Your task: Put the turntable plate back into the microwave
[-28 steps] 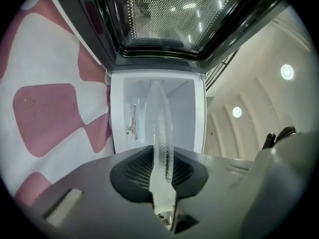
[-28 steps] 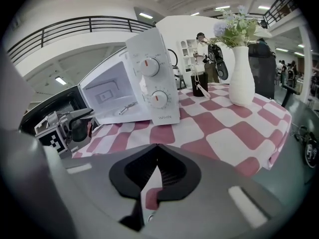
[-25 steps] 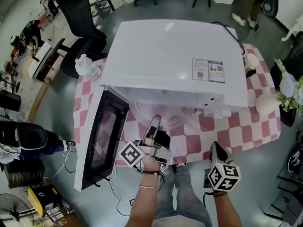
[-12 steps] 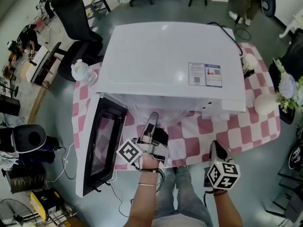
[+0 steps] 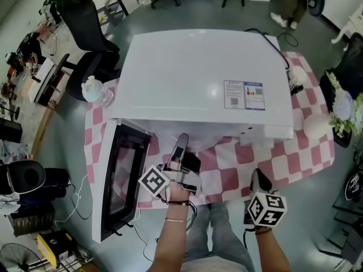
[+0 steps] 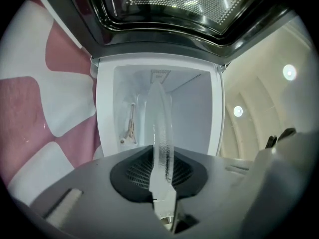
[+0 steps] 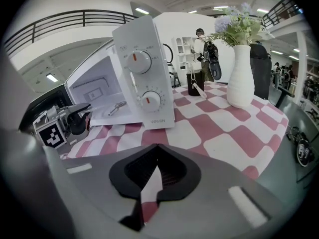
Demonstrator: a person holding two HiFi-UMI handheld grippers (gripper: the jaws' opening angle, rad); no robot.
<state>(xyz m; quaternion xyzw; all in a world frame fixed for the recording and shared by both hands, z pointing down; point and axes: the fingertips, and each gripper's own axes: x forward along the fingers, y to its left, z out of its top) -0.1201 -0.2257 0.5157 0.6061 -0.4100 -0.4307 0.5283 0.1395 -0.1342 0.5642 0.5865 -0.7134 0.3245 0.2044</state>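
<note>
Left hand-held gripper (image 5: pixel 181 142) clamps the clear turntable plate (image 6: pixel 160 133) by its rim, edge-on at the open microwave (image 5: pixel 198 72), seemingly partway inside; right hand-held gripper (image 5: pixel 259 181) closed, empty, by the checkered surface (image 5: pixel 283 157).

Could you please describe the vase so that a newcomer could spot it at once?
Find the white microwave on the pink-and-white checked tablecloth. On the cloth past its dial side stands the vase: tall, plain white, holding pale flowers, unlike the short dark container beside it.
</note>
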